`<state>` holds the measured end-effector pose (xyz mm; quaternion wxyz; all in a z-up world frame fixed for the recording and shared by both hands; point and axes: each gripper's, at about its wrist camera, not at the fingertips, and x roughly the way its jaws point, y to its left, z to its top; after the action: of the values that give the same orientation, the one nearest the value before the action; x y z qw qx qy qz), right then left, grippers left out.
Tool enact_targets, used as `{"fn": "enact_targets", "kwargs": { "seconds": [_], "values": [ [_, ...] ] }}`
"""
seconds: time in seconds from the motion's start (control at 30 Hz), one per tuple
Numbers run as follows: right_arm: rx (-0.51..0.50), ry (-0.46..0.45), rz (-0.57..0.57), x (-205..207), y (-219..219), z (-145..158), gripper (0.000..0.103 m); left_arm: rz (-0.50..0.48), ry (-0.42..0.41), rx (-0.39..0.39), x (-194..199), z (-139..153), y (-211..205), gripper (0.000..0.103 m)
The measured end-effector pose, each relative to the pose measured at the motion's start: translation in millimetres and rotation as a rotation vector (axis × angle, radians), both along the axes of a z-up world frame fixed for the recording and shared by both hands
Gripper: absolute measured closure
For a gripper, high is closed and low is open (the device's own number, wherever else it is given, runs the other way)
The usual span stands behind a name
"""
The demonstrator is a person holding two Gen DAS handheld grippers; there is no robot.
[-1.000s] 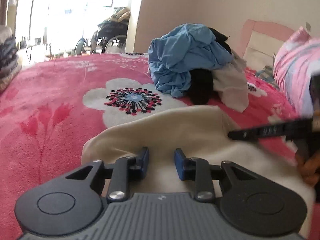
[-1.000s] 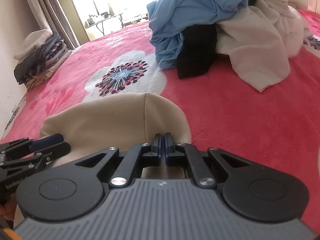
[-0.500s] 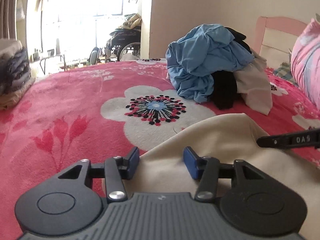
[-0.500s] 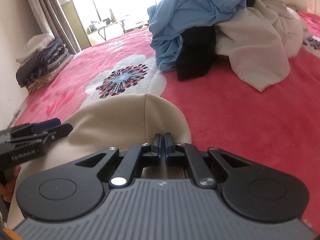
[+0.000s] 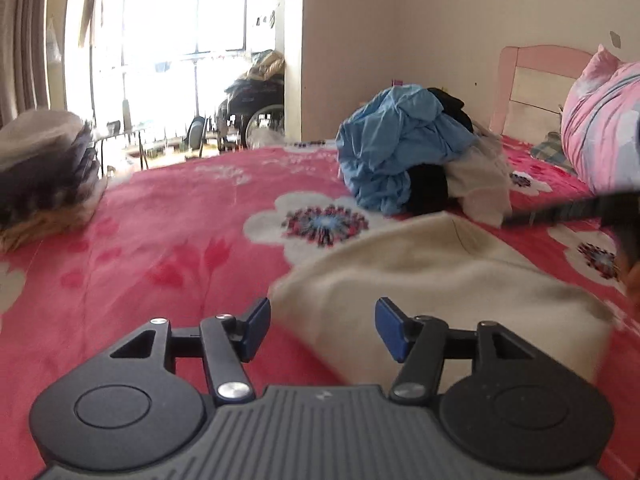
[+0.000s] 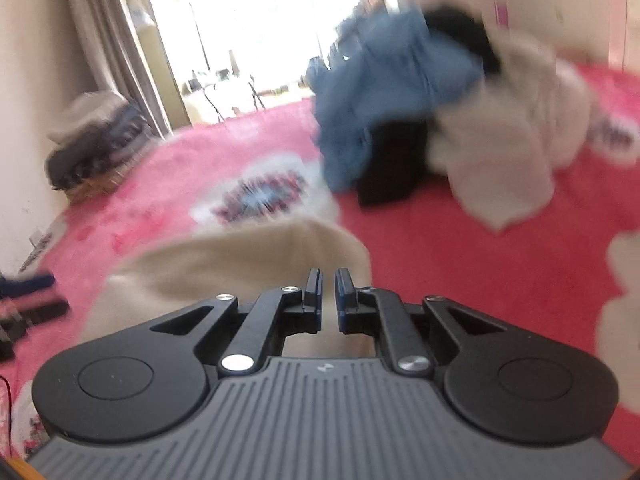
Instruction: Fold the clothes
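A folded cream garment (image 5: pixel 432 276) lies on the pink flowered bedspread (image 5: pixel 160 248). My left gripper (image 5: pixel 322 326) is wide open and empty, just above the garment's near left corner. In the right wrist view the same garment (image 6: pixel 240 268) lies under my right gripper (image 6: pixel 328 294), whose jaws stand slightly apart with nothing between them. The right gripper shows as a dark bar in the left wrist view (image 5: pixel 560 210). The left gripper's fingers (image 6: pixel 28 296) show at the left edge of the right wrist view.
A heap of unfolded clothes, blue, black and white (image 5: pixel 416 160), sits further up the bed. A stack of folded clothes (image 5: pixel 44 176) lies at the bed's left edge. A pink pillow (image 5: pixel 600 128) and headboard (image 5: pixel 532 76) stand at the right. The right wrist view is blurred.
My left gripper has opened wider and drawn back left off the cream garment. My right gripper, shut before, has parted slightly and lifted, and its view has gone blurred with motion.
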<state>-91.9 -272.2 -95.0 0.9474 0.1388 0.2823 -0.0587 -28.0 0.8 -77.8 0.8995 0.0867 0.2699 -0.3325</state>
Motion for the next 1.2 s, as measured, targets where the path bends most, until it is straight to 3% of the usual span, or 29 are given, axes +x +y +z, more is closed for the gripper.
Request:
{"fn": "enact_targets", "kwargs": {
  "seconds": [0.17, 0.2, 0.27, 0.33, 0.37, 0.43, 0.53, 0.6, 0.67, 0.73, 0.9, 0.97, 1.07, 1.2],
  "values": [
    [0.017, -0.010, 0.183, -36, 71, 41, 0.096, -0.006, 0.060, -0.006, -20, -8, 12, 0.044],
    [0.031, 0.027, 0.214, -39, 84, 36, 0.097, -0.014, 0.061, -0.010, -25, -8, 11, 0.044],
    [0.009, 0.189, 0.231, -33, 105, 5, 0.098, -0.030, 0.062, -0.018, -33, -9, 9, 0.044],
    [-0.068, 0.199, 0.234, -33, 117, -32, 0.103, -0.047, 0.063, -0.027, -42, -10, 7, 0.044],
    [-0.084, 0.191, 0.224, -31, 119, -32, 0.103, -0.055, 0.064, -0.031, -46, -10, 5, 0.044],
    [-0.067, 0.209, 0.191, -26, 119, -15, 0.103, -0.080, 0.054, -0.035, -55, -9, 2, 0.044],
    [-0.144, 0.133, 0.176, -47, 123, 12, 0.101, -0.132, 0.051, -0.006, -67, -14, -9, 0.044],
    [-0.143, 0.176, 0.139, -52, 113, 4, 0.101, -0.166, 0.063, 0.025, -74, -20, -18, 0.044],
    [-0.045, 0.187, 0.139, -53, 97, -23, 0.103, -0.162, 0.075, 0.040, -78, -29, -26, 0.045],
    [-0.006, 0.193, 0.129, -50, 94, -23, 0.103, -0.140, 0.080, 0.026, -79, -31, -28, 0.044],
    [-0.076, 0.138, 0.044, -68, 92, 9, 0.102, -0.119, 0.108, 0.017, -79, -31, -26, 0.044],
    [-0.101, 0.189, 0.001, -67, 76, -8, 0.103, -0.122, 0.108, 0.021, -80, -32, -27, 0.044],
    [-0.024, 0.177, -0.014, -66, 59, -25, 0.103, -0.118, 0.061, 0.039, -85, -25, -32, 0.046],
    [-0.036, 0.136, -0.025, -75, 65, -19, 0.103, -0.130, -0.040, 0.003, -100, -4, -30, 0.048]
  ]
}}
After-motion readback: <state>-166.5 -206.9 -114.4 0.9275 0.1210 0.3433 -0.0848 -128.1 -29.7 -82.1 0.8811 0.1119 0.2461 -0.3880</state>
